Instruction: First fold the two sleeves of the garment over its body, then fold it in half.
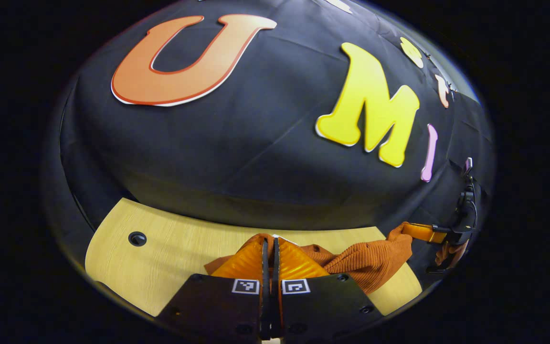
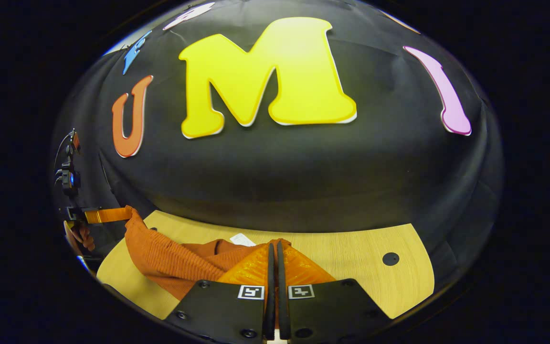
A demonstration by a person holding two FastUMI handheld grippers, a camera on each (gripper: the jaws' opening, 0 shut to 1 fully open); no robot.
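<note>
Both views are evenly and fairly brightly lit, with no glare. The desk (image 1: 170, 248) looks bright; along its far edge the wall casts a soft dark shadow. Fisheye bending curves the desk's edges strongly, and detail softens and dims toward each round picture's rim.

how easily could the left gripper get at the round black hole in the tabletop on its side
Probably not right now. The left gripper looks shut on the orange garment, lifted with the right gripper holding its other end. The hole lies on bare table, unobstructed, but reaching it means letting go.
</note>
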